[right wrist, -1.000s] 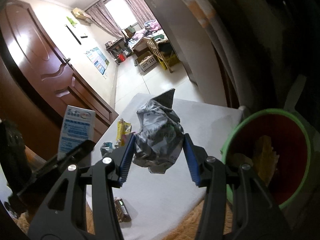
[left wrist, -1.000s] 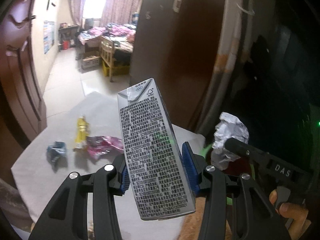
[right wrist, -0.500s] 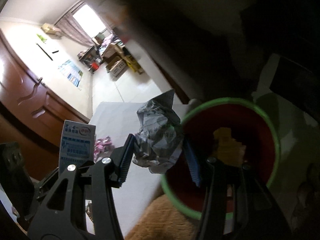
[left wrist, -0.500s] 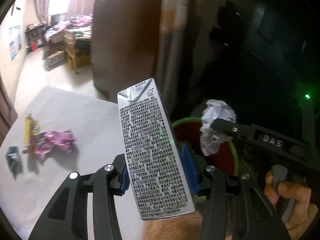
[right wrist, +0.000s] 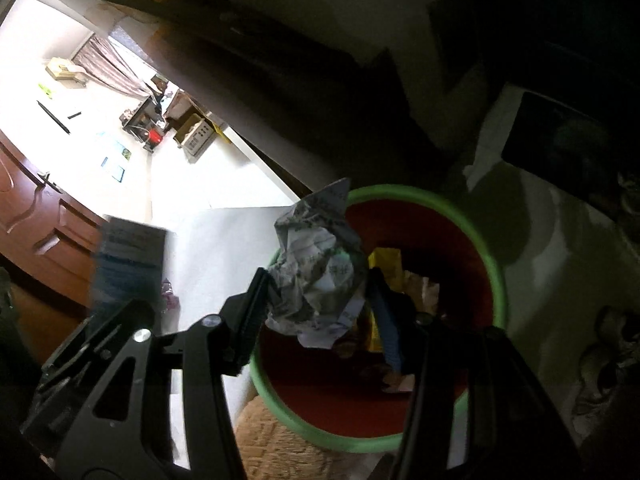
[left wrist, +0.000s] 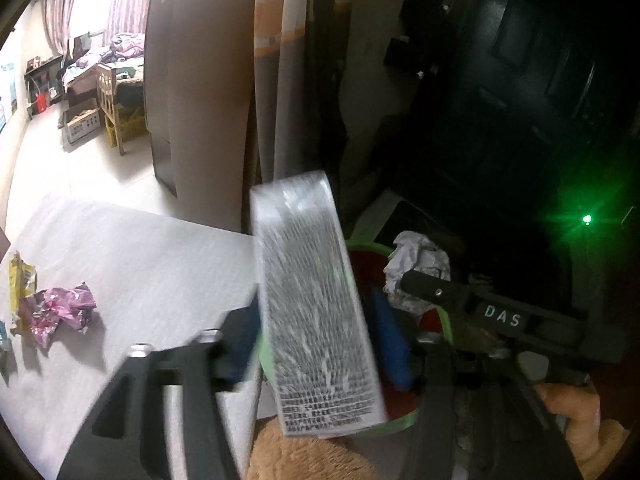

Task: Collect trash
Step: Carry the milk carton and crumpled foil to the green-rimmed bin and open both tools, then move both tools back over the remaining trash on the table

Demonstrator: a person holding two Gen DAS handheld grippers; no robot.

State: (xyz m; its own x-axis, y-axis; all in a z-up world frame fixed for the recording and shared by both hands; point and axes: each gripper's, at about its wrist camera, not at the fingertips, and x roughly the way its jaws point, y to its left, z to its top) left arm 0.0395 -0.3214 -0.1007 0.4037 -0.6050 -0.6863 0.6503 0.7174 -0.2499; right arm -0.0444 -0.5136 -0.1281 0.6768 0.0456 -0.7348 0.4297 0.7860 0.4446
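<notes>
Two grippers hang over the green-rimmed bin (right wrist: 478, 236), both with jaws opening: the left gripper (left wrist: 316, 344) has let its pads fall clear of the blurred carton (left wrist: 316, 308), which stands loose between them above the bin's near rim, while the right gripper (right wrist: 320, 300) has the crumpled paper (right wrist: 318, 272) between its widening pads just inside that rim (contact there is hard to judge). My worry is the carton tipping outside the bin, since it sits over the edge, not the middle. Beyond the bin, a pink wrapper (left wrist: 60, 312) and a yellow wrapper (left wrist: 22, 280) wait on the white tabletop (left wrist: 160, 264); only "DAS" on the right gripper's arm reads clearly.
</notes>
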